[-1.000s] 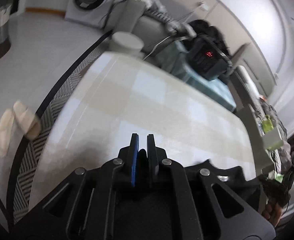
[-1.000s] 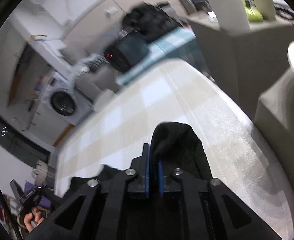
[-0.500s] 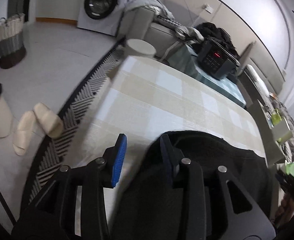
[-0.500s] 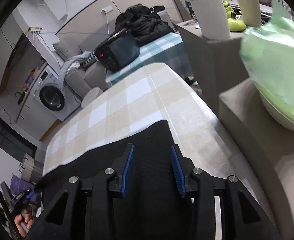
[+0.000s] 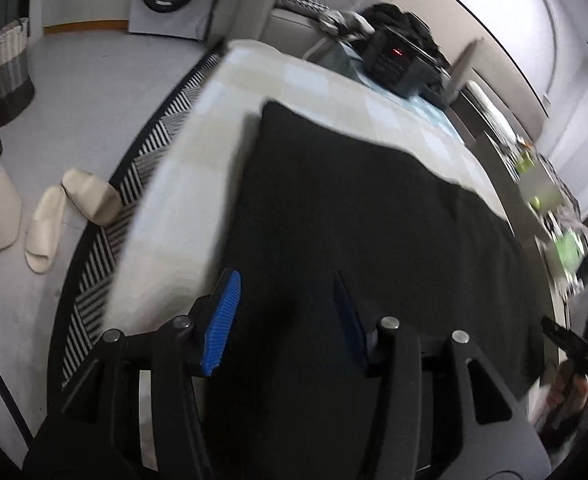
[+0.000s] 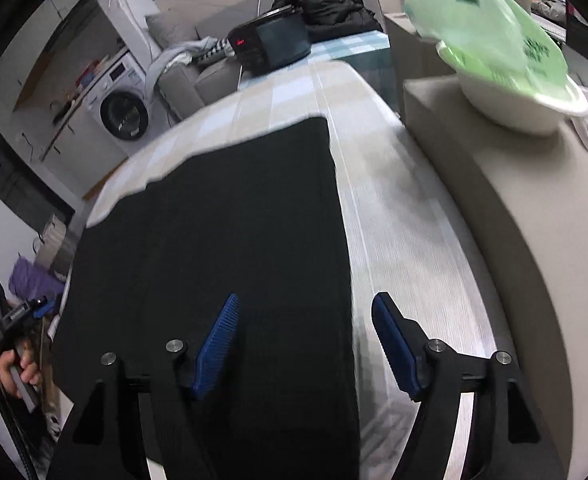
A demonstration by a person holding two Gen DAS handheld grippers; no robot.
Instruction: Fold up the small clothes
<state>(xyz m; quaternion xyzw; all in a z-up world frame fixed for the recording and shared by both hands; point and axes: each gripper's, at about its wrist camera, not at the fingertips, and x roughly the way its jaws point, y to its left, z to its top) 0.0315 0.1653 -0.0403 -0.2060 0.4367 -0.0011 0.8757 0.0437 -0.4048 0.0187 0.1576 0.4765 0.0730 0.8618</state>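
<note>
Lying flat on the checked table (image 5: 182,184), the black garment (image 5: 353,216) runs its long axis from left to right, so each gripper stands over one end of it. At the left end, the left gripper (image 5: 282,318) has its jaws spread wide and holds nothing; the cloth's left edge passes just inside the left blue pad (image 5: 221,322), while the other pad sits over dark fabric. From here the garment stretches away to the far edge, where a strip of bare table shows before the black appliance (image 5: 397,64) with its red display.

Moving right, the middle of the cloth looks smooth, though blur hides any small wrinkles. At the right end, the right gripper (image 6: 305,340) is likewise spread open and empty. Its jaws straddle the garment's right edge: one pad (image 6: 218,350) is above fabric, the other above bare tablecloth. Right of the table stands a grey block (image 6: 513,216) carrying a white bowl (image 6: 521,108).

Neither arm is clearly nearer; both sit at the near corners. A fold would likely begin by pinching these near corners and carrying them toward the far edge, across the short axis.
</note>
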